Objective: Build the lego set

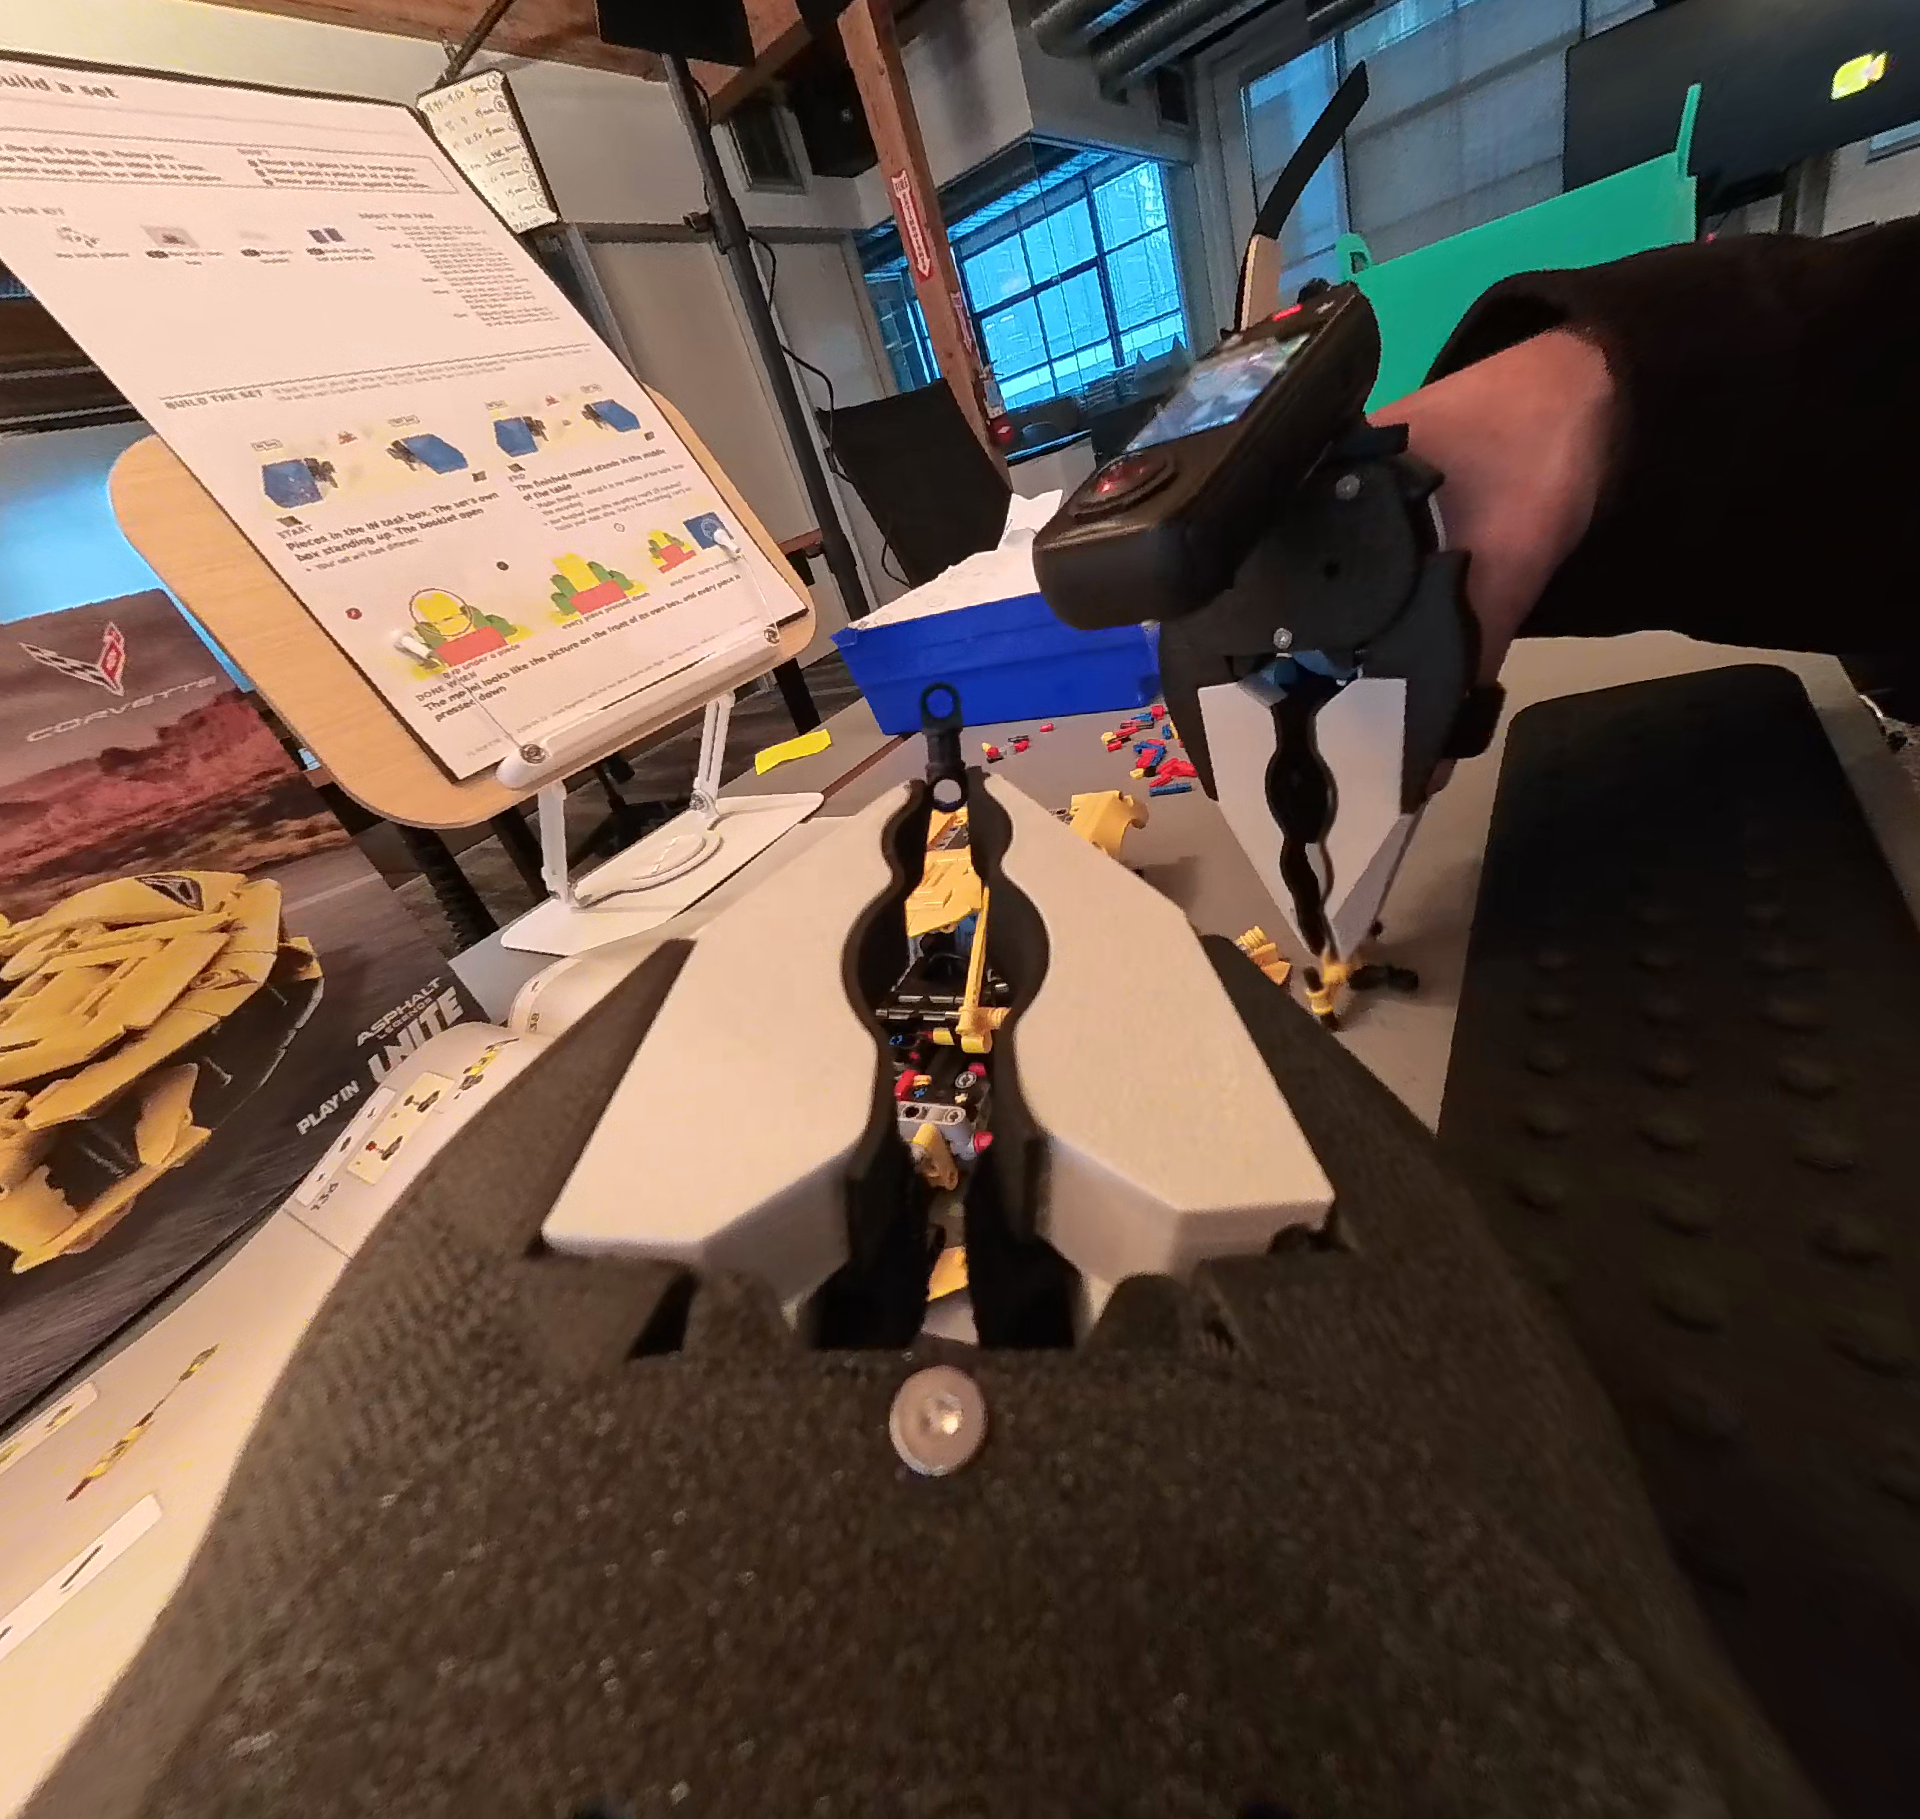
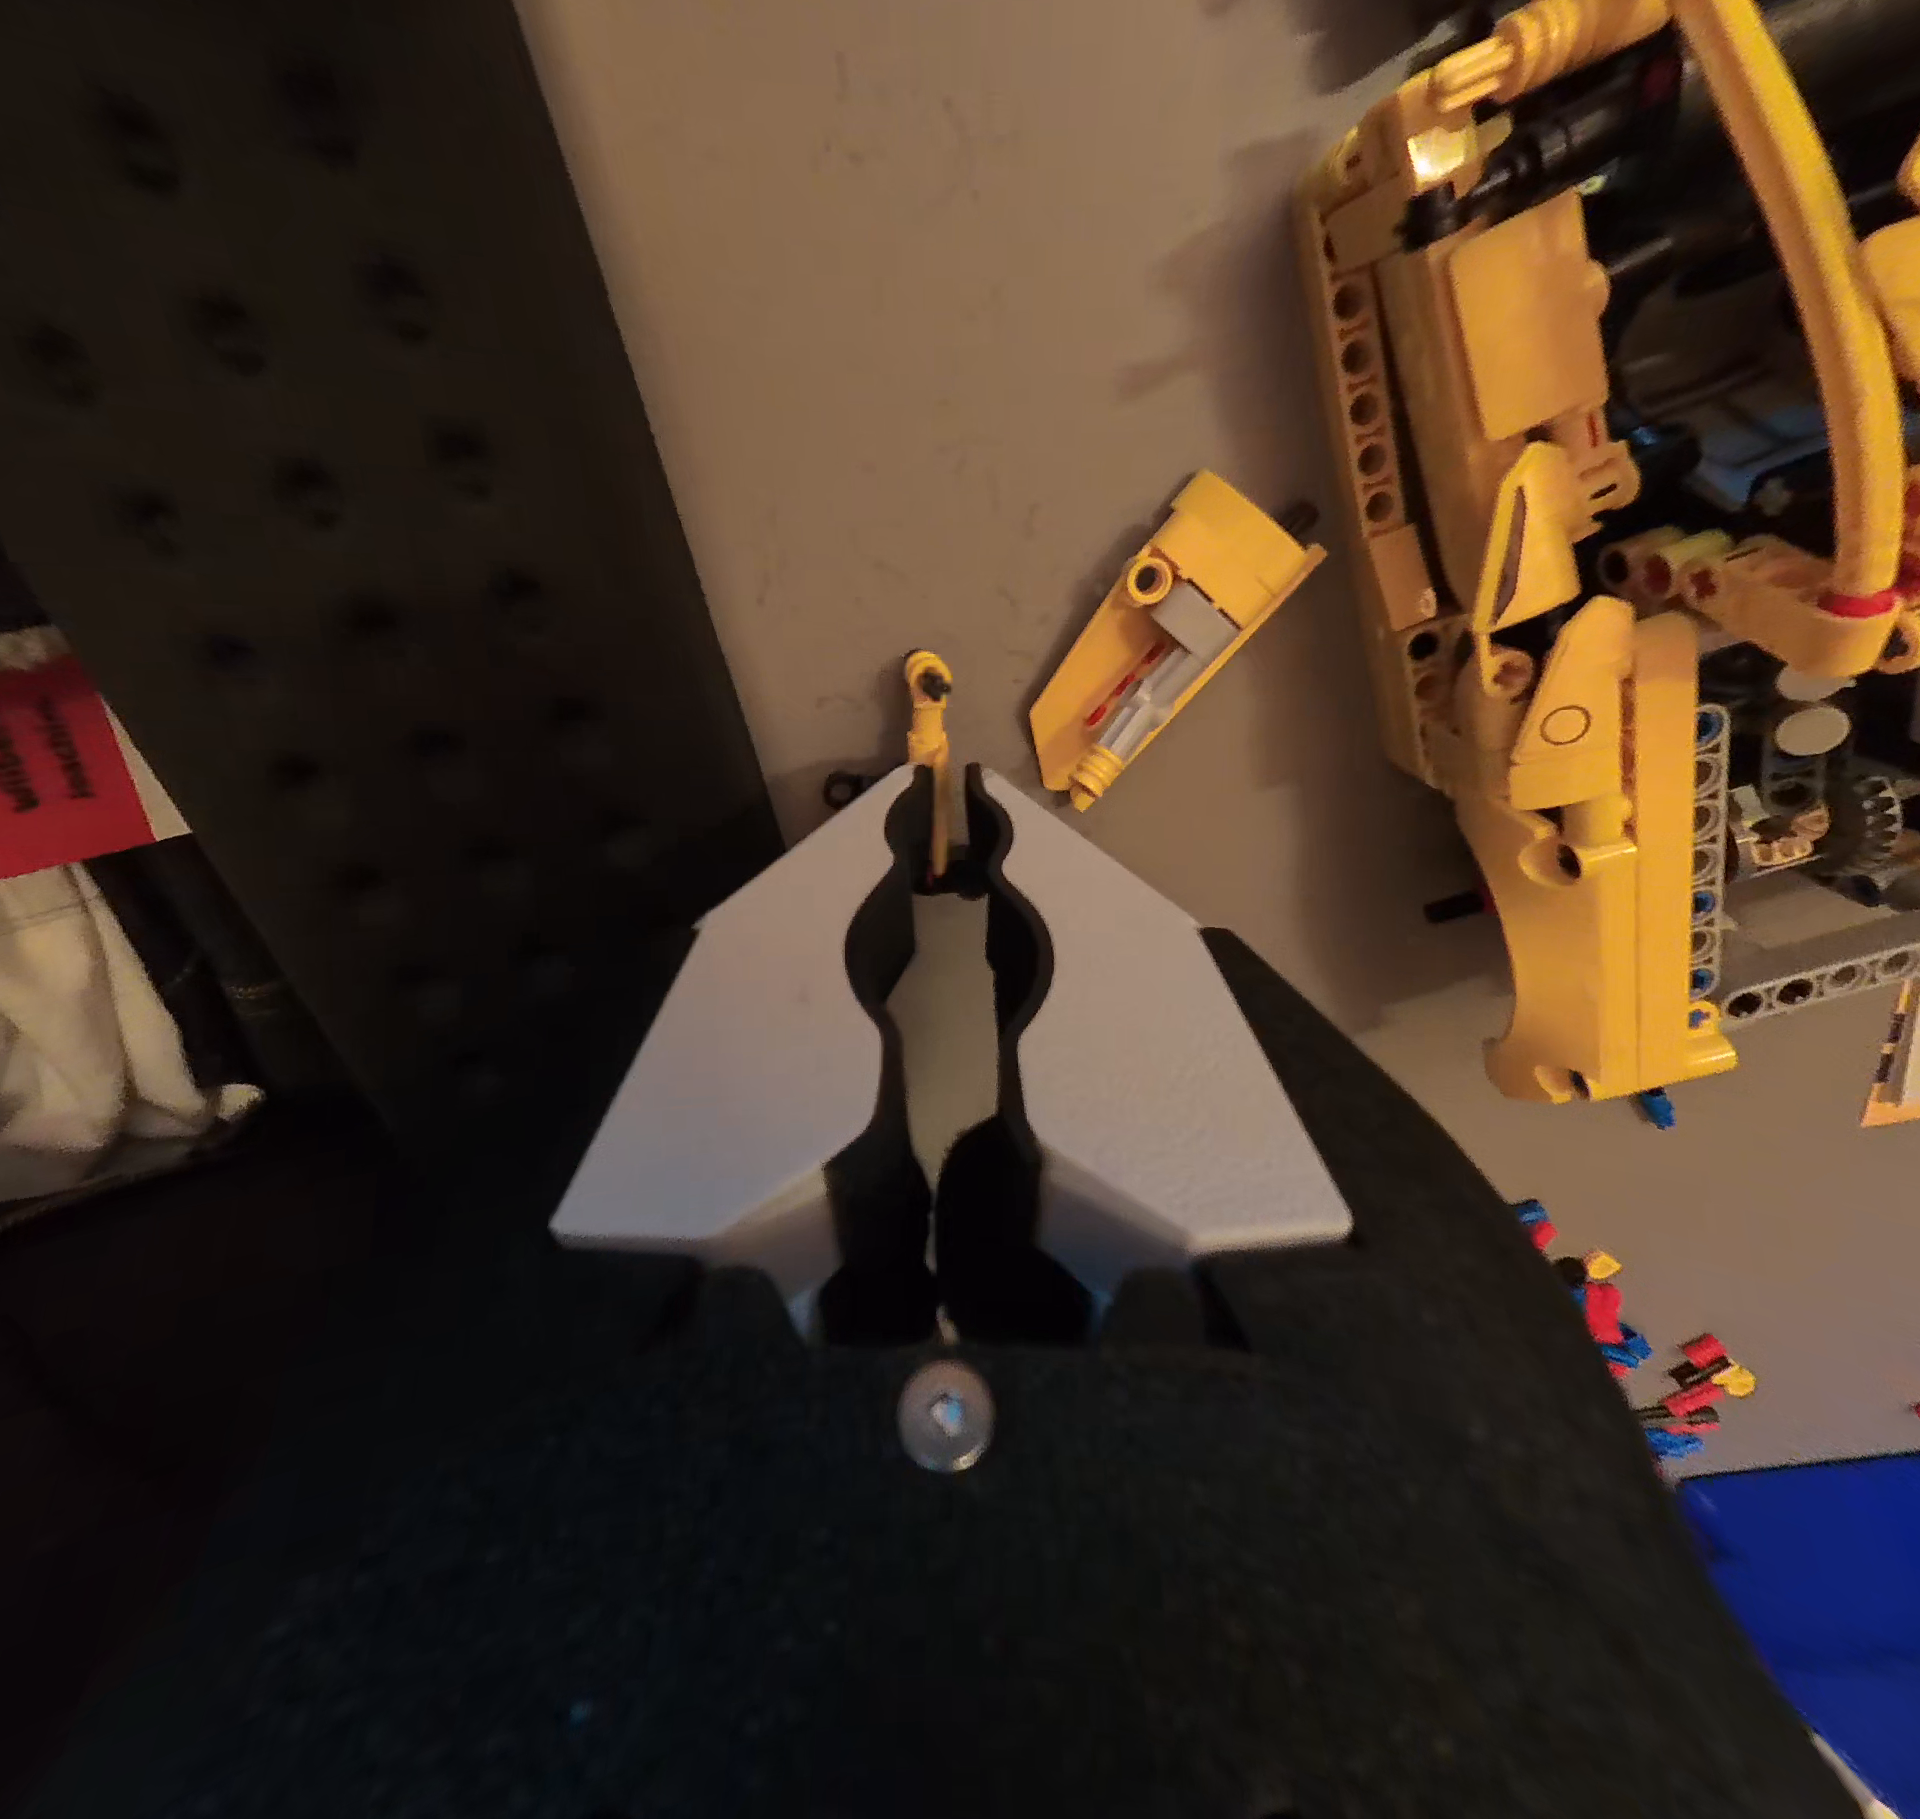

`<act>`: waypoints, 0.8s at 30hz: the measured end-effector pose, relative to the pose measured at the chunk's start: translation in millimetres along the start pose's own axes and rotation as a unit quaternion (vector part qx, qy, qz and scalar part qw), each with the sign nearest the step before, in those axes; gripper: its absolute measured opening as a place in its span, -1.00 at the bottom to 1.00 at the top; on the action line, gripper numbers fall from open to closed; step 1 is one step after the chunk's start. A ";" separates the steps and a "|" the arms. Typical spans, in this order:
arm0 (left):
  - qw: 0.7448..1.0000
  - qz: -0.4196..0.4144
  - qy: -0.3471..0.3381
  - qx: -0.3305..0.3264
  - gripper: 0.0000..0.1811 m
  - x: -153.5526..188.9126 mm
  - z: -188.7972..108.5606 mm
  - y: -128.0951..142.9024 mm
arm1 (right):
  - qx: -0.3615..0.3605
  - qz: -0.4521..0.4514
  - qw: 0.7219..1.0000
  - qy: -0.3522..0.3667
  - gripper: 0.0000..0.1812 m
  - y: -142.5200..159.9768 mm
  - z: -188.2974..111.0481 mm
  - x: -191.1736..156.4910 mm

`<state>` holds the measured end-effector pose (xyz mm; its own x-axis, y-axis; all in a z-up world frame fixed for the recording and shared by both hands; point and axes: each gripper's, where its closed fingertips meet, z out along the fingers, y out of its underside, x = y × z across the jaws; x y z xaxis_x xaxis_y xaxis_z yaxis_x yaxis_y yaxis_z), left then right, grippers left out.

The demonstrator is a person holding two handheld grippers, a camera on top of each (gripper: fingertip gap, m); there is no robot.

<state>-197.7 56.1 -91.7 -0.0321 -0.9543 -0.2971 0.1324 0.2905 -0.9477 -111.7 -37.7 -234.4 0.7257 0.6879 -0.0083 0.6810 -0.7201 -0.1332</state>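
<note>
Right wrist view: right tool [image 2: 951, 813] clamped on thin yellow rod [image 2: 928, 730] touching worktop [image 2: 883, 315], left tool [image 1: 951, 793] pinching black link [image 1: 942, 741] above yellow car model [image 2: 1538, 626]; slim pieces liable to twist free.

Not quoting any wording. Printed items on my left cam: white instruction sheet [image 1: 364, 419] on its stand, set box [image 1: 156, 886] at left, open booklet [image 1: 416, 1094] beside it, small whiteboard [image 1: 488, 148], red sign [image 1: 920, 221] on the post. Right cam: red card [image 2: 52, 761] at left edge.
</note>
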 end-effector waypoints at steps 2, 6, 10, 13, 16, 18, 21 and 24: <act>1.000 -0.001 0.000 0.000 -0.93 -0.1 0.0 0.0 | 0.002 0.003 1.000 -0.009 -0.94 0.3 0.8 -2.4; 1.000 -0.001 0.001 -0.001 -0.93 0.3 0.1 0.1 | 0.008 0.005 1.000 -0.017 -0.90 1.3 0.9 -4.5; 1.000 -0.002 0.002 -0.002 -0.93 0.8 0.4 0.7 | 0.017 0.009 1.000 -0.021 -0.85 0.5 1.1 -5.1; 1.000 -0.003 0.002 -0.002 -0.93 0.9 0.6 0.9 | 0.020 0.004 1.000 -0.023 -0.82 -0.3 1.1 -7.1; 1.000 -0.003 0.003 -0.002 -0.93 1.2 0.6 0.8 | 0.018 -0.005 1.000 -0.022 -0.82 -0.2 1.4 -9.7; 1.000 -0.003 0.003 -0.002 -0.93 1.2 0.5 0.7 | 0.016 -0.009 1.000 -0.021 -0.82 0.5 1.4 -10.3; 1.000 -0.002 0.003 -0.002 -0.93 1.4 0.5 0.7 | 0.017 -0.010 1.000 -0.023 -0.78 0.6 0.4 -11.4; 1.000 -0.003 0.003 -0.002 -0.93 1.4 0.5 0.7 | 0.035 -0.015 0.999 -0.027 -0.75 -5.6 -1.3 -13.8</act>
<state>-197.1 55.0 -92.7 -0.0394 -0.9554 -0.2927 0.1281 0.2857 -0.9497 -125.4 -43.3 -232.2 0.6975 0.7144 -0.0566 0.6926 -0.6922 -0.2028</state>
